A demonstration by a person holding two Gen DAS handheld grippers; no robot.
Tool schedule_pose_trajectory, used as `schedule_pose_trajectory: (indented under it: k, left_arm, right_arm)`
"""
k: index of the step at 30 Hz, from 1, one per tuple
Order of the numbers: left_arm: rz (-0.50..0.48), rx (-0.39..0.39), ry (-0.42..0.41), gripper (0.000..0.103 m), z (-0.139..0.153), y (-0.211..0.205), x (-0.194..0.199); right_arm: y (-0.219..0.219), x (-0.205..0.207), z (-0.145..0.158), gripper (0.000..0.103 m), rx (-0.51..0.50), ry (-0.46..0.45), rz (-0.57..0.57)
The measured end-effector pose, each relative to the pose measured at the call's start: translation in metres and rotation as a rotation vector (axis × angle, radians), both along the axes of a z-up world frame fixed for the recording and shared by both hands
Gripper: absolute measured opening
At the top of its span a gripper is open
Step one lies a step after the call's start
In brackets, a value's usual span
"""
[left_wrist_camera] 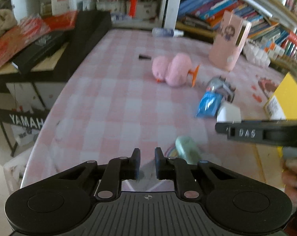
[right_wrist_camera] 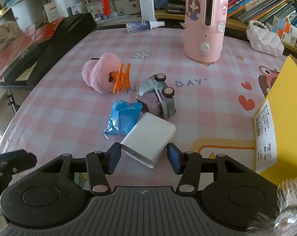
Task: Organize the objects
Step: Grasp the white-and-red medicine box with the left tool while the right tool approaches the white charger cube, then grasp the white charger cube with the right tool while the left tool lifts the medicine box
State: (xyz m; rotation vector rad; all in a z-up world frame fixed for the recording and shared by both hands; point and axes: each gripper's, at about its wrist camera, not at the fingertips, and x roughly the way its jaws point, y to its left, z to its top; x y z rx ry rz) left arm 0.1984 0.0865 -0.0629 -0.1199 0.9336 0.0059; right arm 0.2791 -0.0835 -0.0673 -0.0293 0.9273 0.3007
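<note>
On the tabletop point(right_wrist_camera: 73, 63), mid-way in from its near edge, my right tongs point(right_wrist_camera: 144, 158) straddle the white charger point(right_wrist_camera: 148, 139), pads not yet pressing. It lies skewed, so I expect it could twist out. My left tongs point(left_wrist_camera: 147, 164) are closed, empty.

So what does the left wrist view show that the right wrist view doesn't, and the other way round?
Only the left wrist view shows the mint-green object beside the shut, empty left hand-held gripper, and a small black item on the cloth. Only the right wrist view shows the white quilted bag and the white charger's full body between the right hand-held gripper's fingers. Both show the pink earmuffs, toy car, blue packet, pink humidifier and yellow box.
</note>
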Motion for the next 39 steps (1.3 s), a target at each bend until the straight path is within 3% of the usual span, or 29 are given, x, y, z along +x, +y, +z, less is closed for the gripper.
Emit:
schedule_pose_trajectory:
  k: [3, 5, 7, 10, 16, 22, 24, 26, 27, 30, 33, 39]
  left_arm:
    - [0.005, 0.011, -0.007, 0.022, 0.002, 0.002, -0.005]
    - [-0.001, 0.023, -0.021, 0.039, 0.004, 0.0, -0.008]
    - [-0.02, 0.043, -0.017, 0.056, 0.005, -0.004, -0.009]
    - [-0.062, 0.08, 0.007, 0.069, 0.002, -0.012, -0.009]
    - [-0.063, 0.121, 0.072, 0.069, -0.01, -0.017, -0.003]
    - [-0.036, 0.092, 0.082, 0.067, -0.015, -0.014, 0.001]
    - [-0.036, 0.086, 0.072, 0.056, -0.014, -0.014, 0.001]
    - [-0.036, 0.092, 0.062, 0.033, -0.012, -0.014, 0.001]
    - [-0.038, 0.08, 0.058, 0.029, -0.011, -0.013, 0.0]
    - [-0.033, 0.074, 0.044, 0.028, -0.008, -0.012, -0.001]
    - [-0.019, 0.067, 0.003, 0.027, -0.001, -0.011, -0.002]
    - [0.003, 0.052, -0.045, 0.027, 0.008, -0.008, -0.009]
  right_arm:
    - [0.001, -0.003, 0.0, 0.048, -0.007, -0.003, -0.002]
    - [0.001, -0.004, 0.001, 0.05, -0.008, -0.011, -0.006]
    - [0.002, -0.004, 0.0, 0.059, -0.011, -0.013, -0.009]
    - [0.005, -0.001, 0.0, 0.067, -0.02, -0.023, -0.01]
    - [0.008, 0.004, -0.002, 0.069, -0.03, -0.022, -0.008]
    - [0.007, 0.009, -0.007, 0.071, -0.034, -0.008, -0.005]
    - [0.008, 0.01, -0.008, 0.074, -0.04, -0.009, 0.001]
    - [0.01, 0.011, -0.009, 0.075, -0.049, -0.014, 0.009]
    - [0.011, 0.011, -0.01, 0.074, -0.056, -0.021, 0.015]
    - [0.013, 0.011, -0.009, 0.055, -0.074, -0.05, 0.031]
    - [0.011, 0.009, -0.007, 0.046, -0.055, -0.053, 0.04]
    - [0.004, 0.0, 0.004, 0.041, -0.023, -0.077, 0.033]
